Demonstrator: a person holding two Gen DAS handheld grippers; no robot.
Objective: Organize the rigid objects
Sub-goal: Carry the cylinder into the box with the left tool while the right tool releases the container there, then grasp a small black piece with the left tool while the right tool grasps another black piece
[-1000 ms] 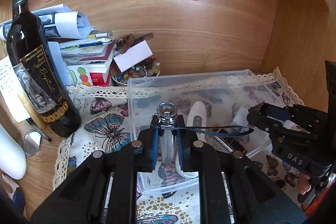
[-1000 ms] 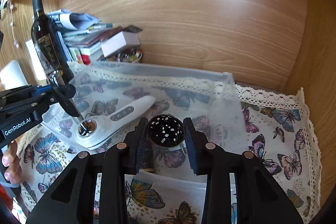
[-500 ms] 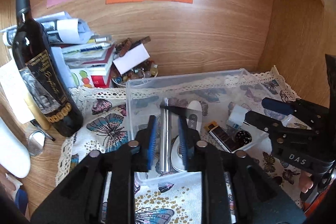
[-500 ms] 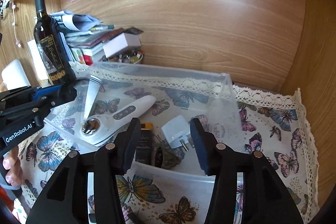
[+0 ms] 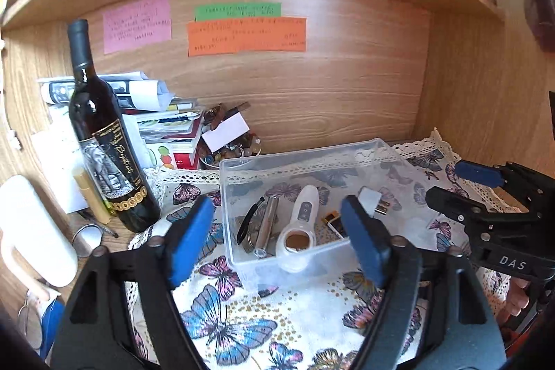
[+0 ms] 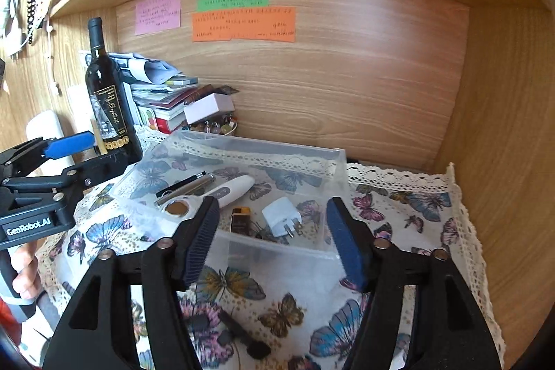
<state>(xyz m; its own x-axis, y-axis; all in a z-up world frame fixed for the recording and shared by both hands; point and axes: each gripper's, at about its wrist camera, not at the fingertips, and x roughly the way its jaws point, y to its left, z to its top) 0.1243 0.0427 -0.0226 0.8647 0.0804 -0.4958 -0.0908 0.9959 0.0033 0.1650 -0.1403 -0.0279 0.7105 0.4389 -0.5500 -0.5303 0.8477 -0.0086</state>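
Observation:
A clear plastic box [image 5: 239,262] [image 6: 277,252] stands on the butterfly cloth. In it lie a silver flashlight [image 5: 267,226] [image 6: 189,186] with a black strap, a white handheld device [image 5: 300,231] [image 6: 222,195], a white plug adapter [image 5: 371,198] [image 6: 281,217] and a small dark and orange item [image 6: 240,219]. My left gripper [image 5: 277,241] is open and empty, above the box's near side. My right gripper [image 6: 272,238] is open and empty, above the box's near wall. Each gripper shows in the other's view, right gripper [image 5: 464,186] and left gripper [image 6: 90,153].
A dark wine bottle [image 5: 104,144] [image 6: 107,99] stands left of the box. Behind it are stacked books and papers [image 5: 166,123] and a bowl of beads [image 5: 232,151]. Wooden walls close the back and right. A small dark object [image 6: 242,337] lies on the cloth in front.
Both grippers opened and pulled back and up from the box. The flashlight left my left gripper and the round black speckled object left my right; both went into the box.

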